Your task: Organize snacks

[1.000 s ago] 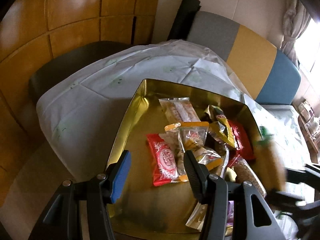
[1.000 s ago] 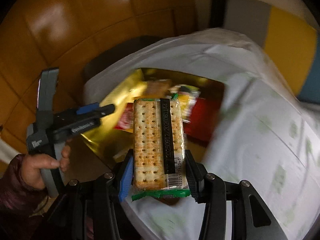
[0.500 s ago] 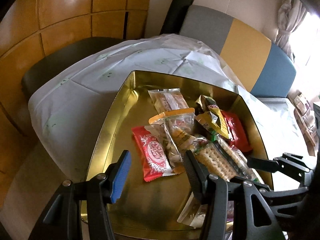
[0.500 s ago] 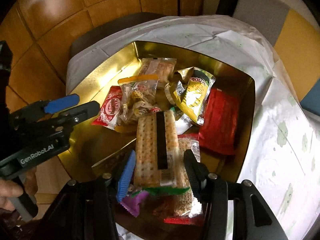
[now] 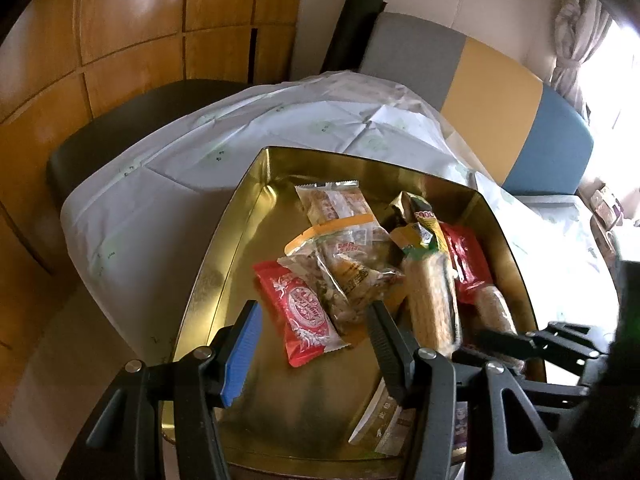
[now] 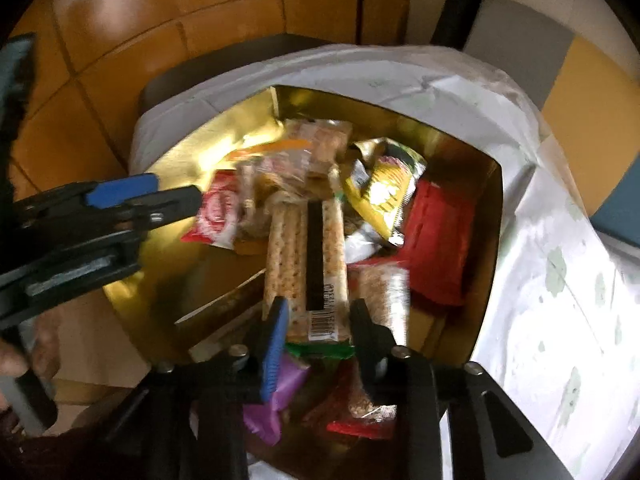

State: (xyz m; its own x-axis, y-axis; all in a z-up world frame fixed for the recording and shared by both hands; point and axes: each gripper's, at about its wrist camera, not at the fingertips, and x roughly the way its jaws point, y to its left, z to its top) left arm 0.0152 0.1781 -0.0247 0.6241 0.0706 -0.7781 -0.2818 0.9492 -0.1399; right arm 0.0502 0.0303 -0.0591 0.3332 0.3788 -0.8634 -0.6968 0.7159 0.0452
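A gold tin tray (image 5: 224,252) (image 6: 172,160) holds several snack packets on a table with a white cloth. My right gripper (image 6: 316,320) is over the tray's near side. The cracker pack (image 6: 306,264) (image 5: 430,304) lies between its fingers on the pile; the jaws look slightly spread beside it, and the frame is blurred. My left gripper (image 5: 312,336) is open and empty above the tray's near left part, just in front of a red packet (image 5: 304,316) (image 6: 216,212). A yellow-green packet (image 6: 384,196) and a red pack (image 6: 436,244) lie at the right.
A dark chair seat (image 5: 120,120) stands beyond the table's left edge. A grey, yellow and blue bench back (image 5: 492,104) runs along the far right. Wooden wall panels (image 5: 140,32) rise behind. A purple packet (image 6: 276,404) lies under my right gripper.
My right gripper has brought the cracker pack from above the table down onto the pile in the tray, and its jaws have loosened. My left gripper has stayed open.
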